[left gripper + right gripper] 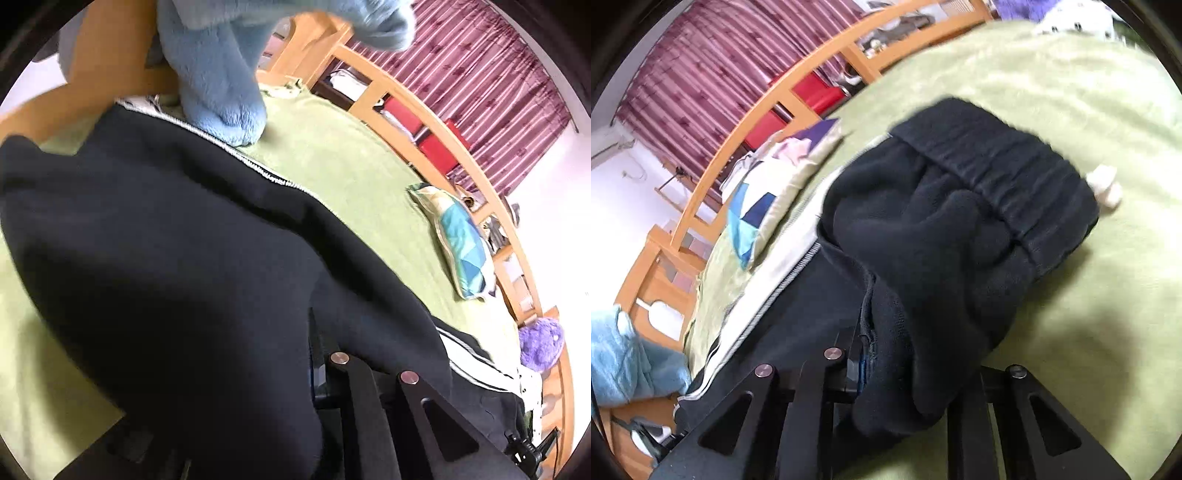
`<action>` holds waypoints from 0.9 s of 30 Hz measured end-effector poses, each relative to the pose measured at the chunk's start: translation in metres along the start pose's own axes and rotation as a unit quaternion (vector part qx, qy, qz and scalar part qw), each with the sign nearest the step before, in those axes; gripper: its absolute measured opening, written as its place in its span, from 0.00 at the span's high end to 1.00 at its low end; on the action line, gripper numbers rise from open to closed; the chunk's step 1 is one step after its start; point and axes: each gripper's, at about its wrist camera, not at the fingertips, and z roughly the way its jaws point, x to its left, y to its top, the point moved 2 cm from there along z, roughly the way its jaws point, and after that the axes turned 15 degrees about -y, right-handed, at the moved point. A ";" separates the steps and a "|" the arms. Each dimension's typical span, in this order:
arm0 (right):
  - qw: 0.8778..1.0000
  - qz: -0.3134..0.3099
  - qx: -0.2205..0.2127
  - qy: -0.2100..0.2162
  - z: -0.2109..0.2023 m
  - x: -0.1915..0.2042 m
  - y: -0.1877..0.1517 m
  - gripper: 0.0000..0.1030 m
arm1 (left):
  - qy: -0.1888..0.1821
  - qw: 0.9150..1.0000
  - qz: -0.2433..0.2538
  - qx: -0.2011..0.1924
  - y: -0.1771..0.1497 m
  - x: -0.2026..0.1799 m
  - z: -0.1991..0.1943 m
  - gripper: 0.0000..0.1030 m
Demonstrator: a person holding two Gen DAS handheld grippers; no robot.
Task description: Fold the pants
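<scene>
Black fleece pants (166, 240) with a white side stripe lie on a green bed blanket (351, 166). In the left wrist view the cloth drapes over my left gripper (317, 369) and hides its fingertips; the jaws look closed on the fabric. In the right wrist view the pants (942, 240) are bunched, with the ribbed elastic waistband (1004, 162) on top and a white drawstring end (1104, 188) beside it. My right gripper (882, 358) is shut on a fold of the pants, which hang over its fingers.
A patchwork pillow (458, 240) lies on the blanket near the wooden bed rail (424, 110); it also shows in the right wrist view (768, 199). A light blue plush cloth (221, 74) hangs at the far end. A purple plush toy (541, 343) sits by the rail.
</scene>
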 end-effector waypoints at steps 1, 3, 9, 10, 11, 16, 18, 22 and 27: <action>1.000 -0.008 0.001 -0.003 -0.014 -0.007 -0.005 0.83 | -0.001 1.000 -0.001 0.005 -0.008 -0.001 -0.011 0.92; 1.000 -0.013 -0.005 -0.002 -0.039 -0.026 -0.014 0.84 | -0.002 1.000 0.008 0.010 -0.029 -0.007 -0.031 0.92; 1.000 0.010 -0.008 -0.016 -0.119 -0.121 -0.038 0.84 | -0.016 0.998 0.025 0.056 -0.124 -0.032 -0.103 0.92; 1.000 0.012 -0.008 -0.021 -0.133 -0.141 -0.043 0.84 | -0.017 0.997 0.030 0.064 -0.139 -0.038 -0.110 0.92; 0.999 0.009 -0.008 -0.032 -0.147 -0.163 -0.050 0.84 | -0.021 0.996 0.040 0.077 -0.160 -0.044 -0.121 0.92; 0.996 -0.024 0.018 -0.081 -0.179 -0.234 -0.080 0.80 | -0.035 0.991 0.048 0.118 -0.212 -0.048 -0.150 0.84; 0.993 -0.053 0.045 -0.099 -0.178 -0.237 -0.089 0.69 | -0.017 0.989 0.054 0.138 -0.217 -0.047 -0.155 0.74; 0.983 -0.109 0.039 -0.145 -0.202 -0.233 -0.115 0.66 | -0.011 0.982 0.095 0.163 -0.217 -0.047 -0.195 0.67; 0.980 -0.127 -0.006 -0.152 -0.246 -0.212 -0.128 0.61 | -0.011 0.981 0.128 0.144 -0.188 -0.035 -0.240 0.63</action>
